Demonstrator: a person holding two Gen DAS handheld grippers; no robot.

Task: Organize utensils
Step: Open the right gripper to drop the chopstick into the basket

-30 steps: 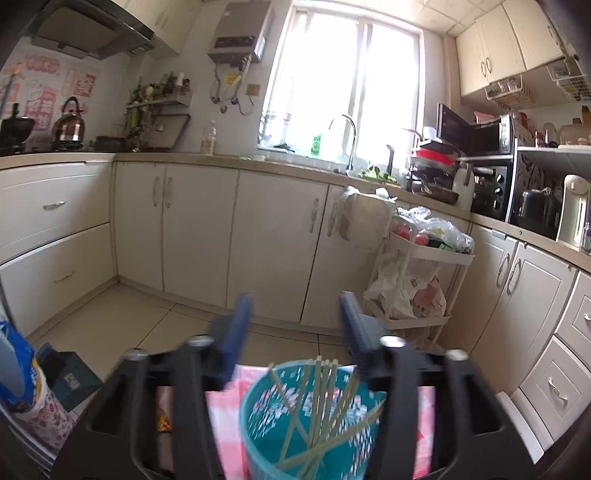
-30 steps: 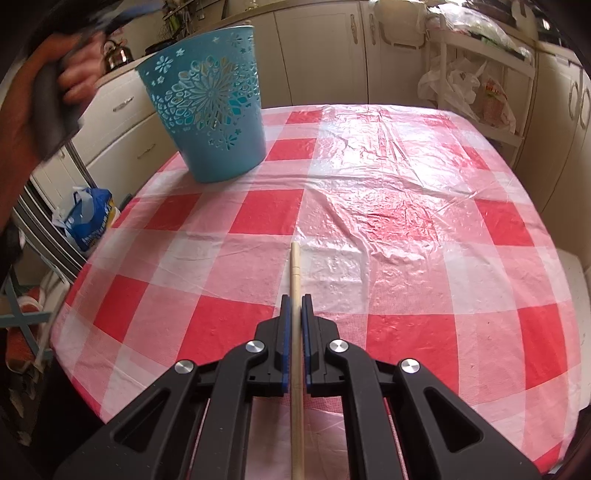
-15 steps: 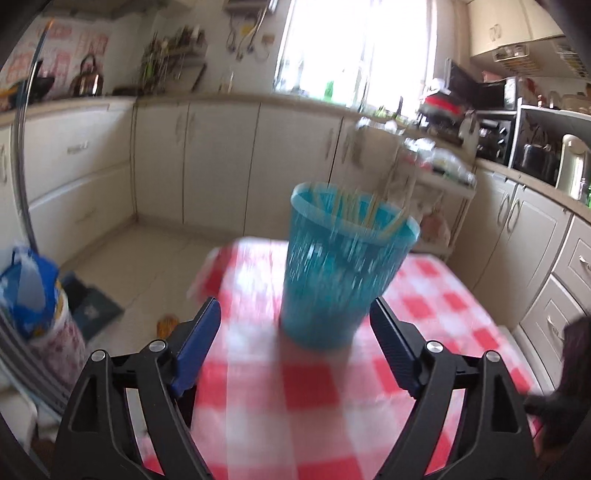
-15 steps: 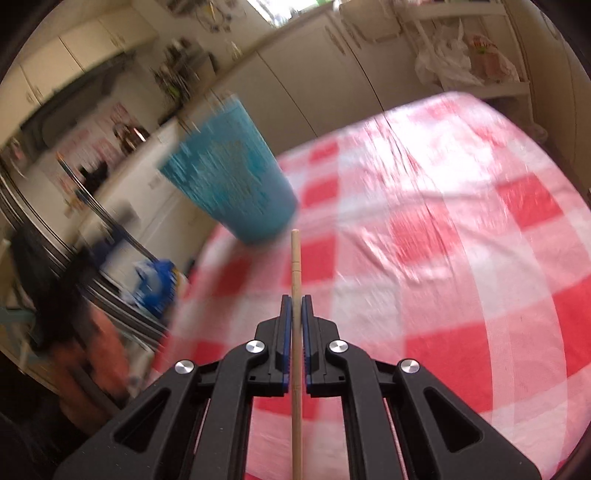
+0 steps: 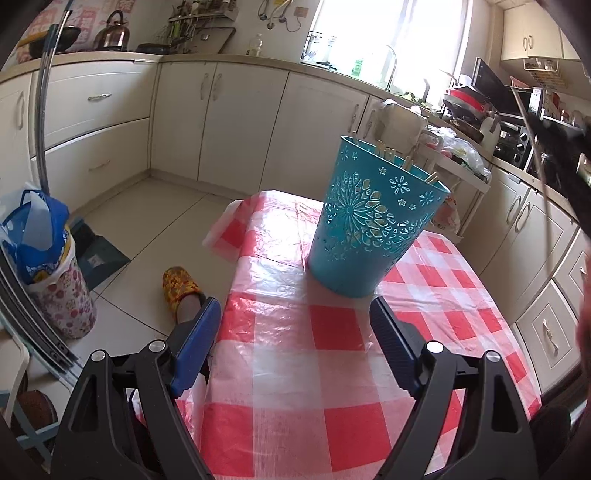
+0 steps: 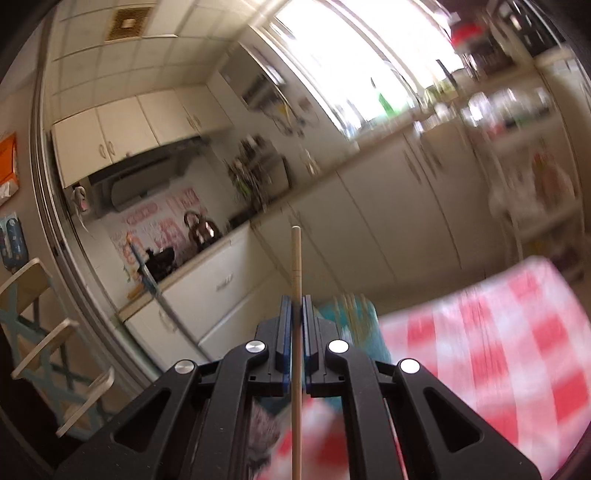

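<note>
Overhead, right hand-held gripper (image 6: 296, 306) pinching chopstick (image 6: 296, 258), writing unreadable

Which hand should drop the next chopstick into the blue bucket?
Right. The right hand-held gripper is shut on a chopstick; the left hand-held gripper is open and empty, facing the bucket.

my left gripper (image 5: 295, 332) is matt black plastic with ribbed blue pads (image 5: 195, 343). the tablecloth (image 5: 332, 354) looks like glossy, wrinkled plastic sheet in red and white checks. the teal bin (image 5: 369, 225) is smooth, pierced plastic holding pale wooden sticks. my right gripper (image 6: 296, 321) pinches a chopstick (image 6: 296, 266) of bare, matt wood. far left, the kettle (image 5: 112, 35) shines like polished metal.
</note>
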